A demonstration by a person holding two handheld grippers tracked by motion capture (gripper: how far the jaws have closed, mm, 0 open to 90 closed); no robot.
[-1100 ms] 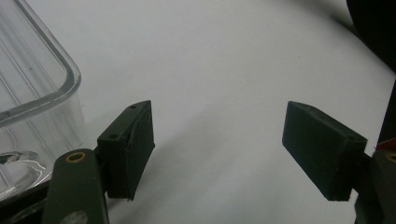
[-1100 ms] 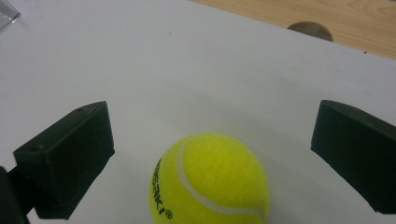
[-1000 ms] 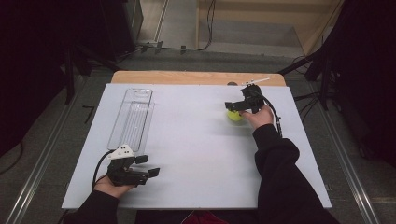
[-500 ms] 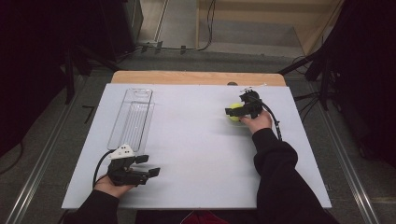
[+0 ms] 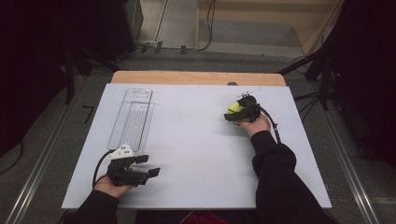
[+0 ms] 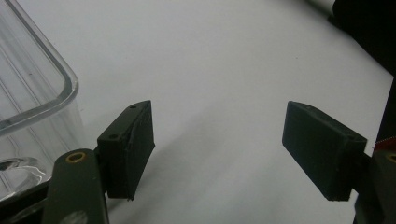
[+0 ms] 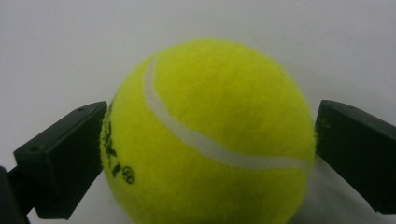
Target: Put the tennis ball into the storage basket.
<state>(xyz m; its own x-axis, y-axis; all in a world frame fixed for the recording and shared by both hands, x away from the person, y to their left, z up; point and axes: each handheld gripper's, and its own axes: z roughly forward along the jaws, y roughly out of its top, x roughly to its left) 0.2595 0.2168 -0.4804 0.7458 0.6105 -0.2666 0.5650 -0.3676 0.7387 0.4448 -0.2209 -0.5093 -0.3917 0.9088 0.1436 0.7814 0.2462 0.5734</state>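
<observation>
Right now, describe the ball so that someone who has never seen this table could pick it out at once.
On the white table, look to the far right part, across from the clear plastic tray on the left. There the right gripper has its jaws against both sides of a tennis ball. It is the one bright yellow, fuzzy, round thing there, marked by a curved white seam.

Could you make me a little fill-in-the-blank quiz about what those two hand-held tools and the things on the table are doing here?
1. The right tool is shut on a yellow ____ ball.
2. The left tool has its jaws ____, with nothing between them.
3. The clear tray lies on the table's ____ side in the high view.
4. Nothing lies in the ____.

Missing words: tennis; open; left; tray
</observation>
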